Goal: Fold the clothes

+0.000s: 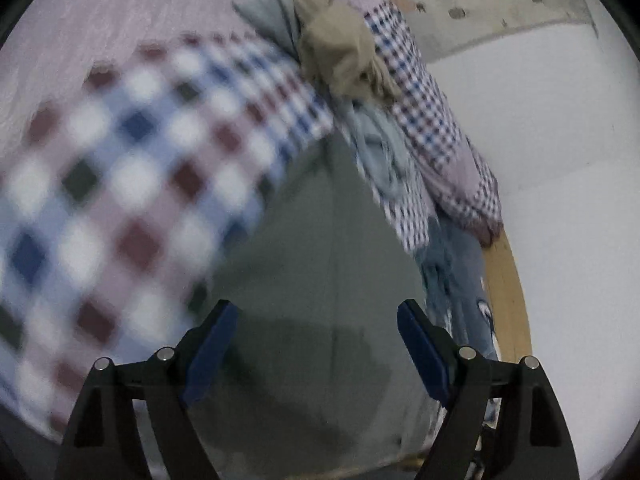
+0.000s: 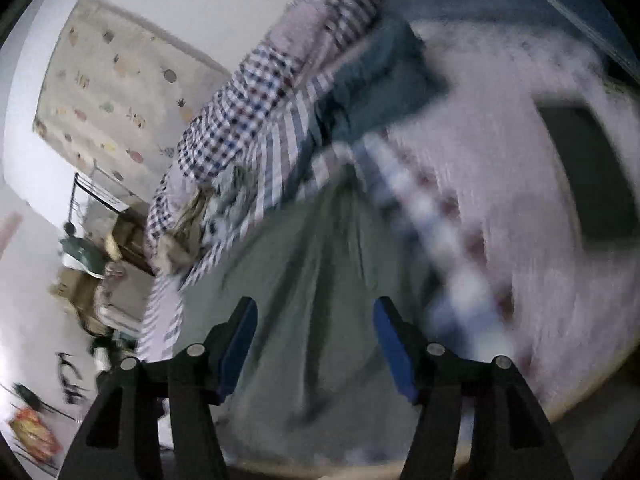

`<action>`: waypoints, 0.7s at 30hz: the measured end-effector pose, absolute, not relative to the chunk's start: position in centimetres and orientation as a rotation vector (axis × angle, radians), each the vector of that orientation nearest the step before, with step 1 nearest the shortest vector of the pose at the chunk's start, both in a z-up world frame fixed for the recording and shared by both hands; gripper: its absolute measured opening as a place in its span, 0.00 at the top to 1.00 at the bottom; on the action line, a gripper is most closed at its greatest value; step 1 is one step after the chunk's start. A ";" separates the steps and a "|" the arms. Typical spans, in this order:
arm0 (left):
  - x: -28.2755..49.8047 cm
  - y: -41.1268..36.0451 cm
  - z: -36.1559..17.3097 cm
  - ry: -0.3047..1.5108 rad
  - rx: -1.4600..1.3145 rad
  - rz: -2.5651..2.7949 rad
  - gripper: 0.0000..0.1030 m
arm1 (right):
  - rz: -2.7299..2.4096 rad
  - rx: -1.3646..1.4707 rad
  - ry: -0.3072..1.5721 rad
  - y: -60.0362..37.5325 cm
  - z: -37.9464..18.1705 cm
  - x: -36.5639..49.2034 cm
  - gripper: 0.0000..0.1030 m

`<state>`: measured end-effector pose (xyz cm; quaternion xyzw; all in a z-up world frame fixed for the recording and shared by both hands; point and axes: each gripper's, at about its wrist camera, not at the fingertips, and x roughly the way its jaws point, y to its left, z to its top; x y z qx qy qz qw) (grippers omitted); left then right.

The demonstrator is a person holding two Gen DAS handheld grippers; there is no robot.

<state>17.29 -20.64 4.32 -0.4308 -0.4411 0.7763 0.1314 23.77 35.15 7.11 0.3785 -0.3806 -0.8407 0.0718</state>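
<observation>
Left wrist view shows the left gripper [image 1: 318, 344] with its two blue fingers [image 1: 212, 354] spread wide and nothing between them. Below the fingers lies a flat grey-green cloth [image 1: 320, 260]. At 9 o'clock a big checked cloth [image 1: 120, 184] fills the view, too blurry to see well. At 12 o'clock a crumpled tan cloth [image 1: 340, 52] sits on top of a pile. Just beside it, at 1 o'clock, is a checked shirt [image 1: 424, 112] with small squares, and a light blue cloth [image 1: 380, 152] lies under the tan one. A wooden edge [image 1: 508, 292] shows at 4 o'clock, next to a white wall [image 1: 540, 128].

Right wrist view shows the right gripper [image 2: 316, 346], also spread wide and holding nothing. The grey-green cloth [image 2: 320, 280] lies right in front of it. The checked shirt [image 2: 240, 120] is at 11 o'clock, with the tan cloth [image 2: 184, 232] at 9 o'clock. A pale pink sheet [image 2: 500, 160] is at 2 o'clock, very blurry. A curtain with little pictures [image 2: 108, 92] hangs at 10 o'clock.
</observation>
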 end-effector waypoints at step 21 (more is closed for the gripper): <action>21.1 -11.6 1.7 -1.141 -1.335 2.119 0.63 | -2.302 1.271 -1.074 26.5 1.3 22.3 0.52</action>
